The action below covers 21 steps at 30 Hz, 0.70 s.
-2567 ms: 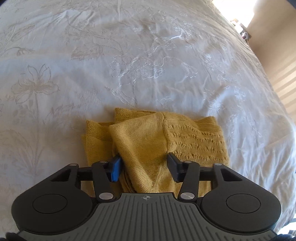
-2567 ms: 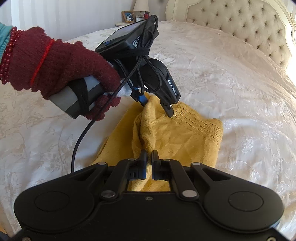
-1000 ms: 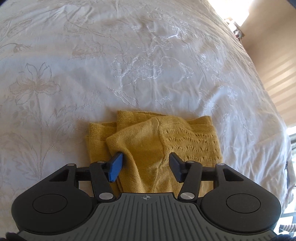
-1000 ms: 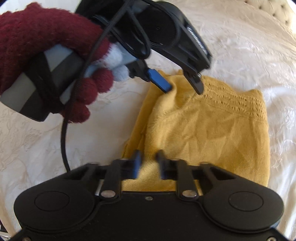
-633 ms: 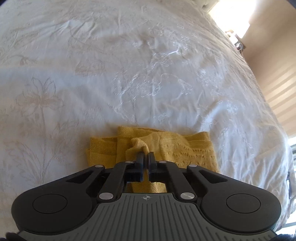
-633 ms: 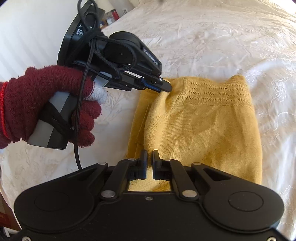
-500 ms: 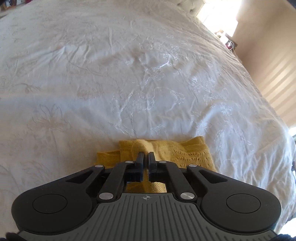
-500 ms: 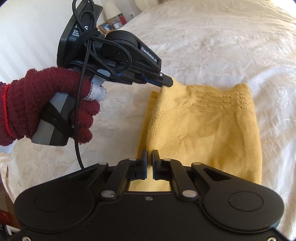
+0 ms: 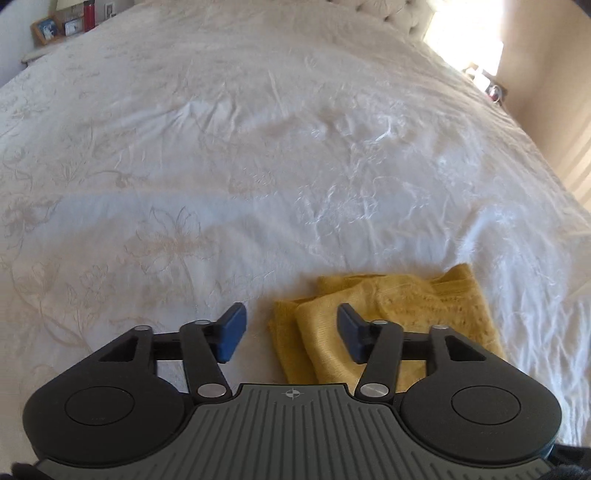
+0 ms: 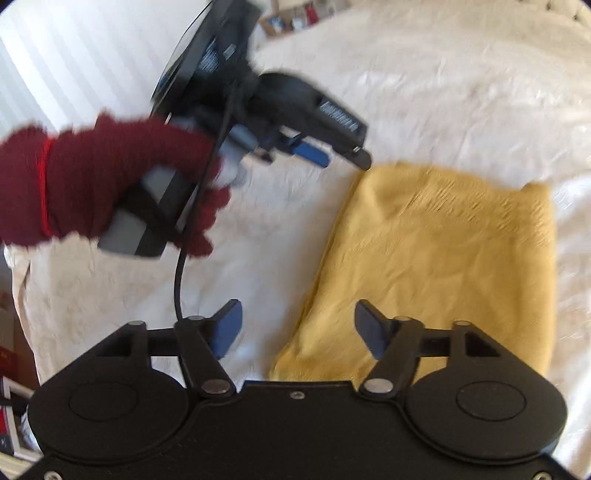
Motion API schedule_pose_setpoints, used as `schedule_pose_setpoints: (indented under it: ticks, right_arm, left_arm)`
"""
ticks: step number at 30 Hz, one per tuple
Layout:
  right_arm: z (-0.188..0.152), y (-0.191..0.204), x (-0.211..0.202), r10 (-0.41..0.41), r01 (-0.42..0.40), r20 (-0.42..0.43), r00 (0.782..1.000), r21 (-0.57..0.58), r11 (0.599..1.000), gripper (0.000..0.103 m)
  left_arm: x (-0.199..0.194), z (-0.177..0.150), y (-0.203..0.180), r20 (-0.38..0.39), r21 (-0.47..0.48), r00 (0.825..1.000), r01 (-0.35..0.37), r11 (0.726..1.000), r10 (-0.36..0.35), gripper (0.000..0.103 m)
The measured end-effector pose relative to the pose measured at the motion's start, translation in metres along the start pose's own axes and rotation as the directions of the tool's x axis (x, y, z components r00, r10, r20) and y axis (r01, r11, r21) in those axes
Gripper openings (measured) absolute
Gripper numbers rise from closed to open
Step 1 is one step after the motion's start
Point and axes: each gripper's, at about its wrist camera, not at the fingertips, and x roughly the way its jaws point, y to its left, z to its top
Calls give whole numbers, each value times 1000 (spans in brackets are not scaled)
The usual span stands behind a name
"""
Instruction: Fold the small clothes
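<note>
A folded mustard-yellow knit garment [image 10: 443, 266] lies flat on the white embroidered bedspread [image 10: 461, 92]. In the left wrist view the garment [image 9: 413, 306] sits low and right of centre. My left gripper [image 9: 291, 334] hovers over its left edge, jaws opening, pads clear of the cloth. The right wrist view shows my right gripper [image 10: 297, 332] above the garment's near left corner, jaws opening and holding nothing. In that same view the left gripper [image 10: 345, 158] appears apart from the garment's far left corner, held by a hand in a dark red knit glove [image 10: 110, 181].
The bedspread [image 9: 258, 147] stretches far beyond the garment in the left wrist view. A tufted headboard [image 9: 399, 14] is at the far end, and a nightstand with small items [image 9: 59, 26] sits at the top left. A cable [image 10: 181, 280] hangs from the left gripper.
Both grippers were shut on the garment's left edge half a second ago. They have since let go and opened, and both have lifted; the garment now lies flat.
</note>
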Motion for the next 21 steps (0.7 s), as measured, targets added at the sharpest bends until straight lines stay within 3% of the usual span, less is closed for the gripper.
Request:
schedule_pose_setpoints:
  ticks: [3,6,9,13,16,21]
  right_arm:
    - [5,-23,-5,-86,84,32,996,44,995,89]
    - [17,-55,3,-175,173,29,984,77,982,92]
    - [26,-76,3,-230,228,26,973,67,971,97]
    - [40,-98,13,-233,233,-9,973,68,970,100]
    - [49,-115,29,-216,219,-41,975,94,971,101]
    - [60,-152,56,-197,215,-113,974,184,959,101]
  left_arm:
    - [-8,-10,-19,-20,48,999,49,998,-48,71]
    - [-7,-30,-33,-61,72,997,44,996,-39,71]
    - [0,-53,-32,-116,36,993,32,999,-28,71]
    - [17,-75,-20,-200,4,980,-13,1000,14,75]
    - [16,-84,-1,-207,-98,978,-8,995,-12,84]
    - [12,-94,0,-214,-95,977,-14,995,-7,86]
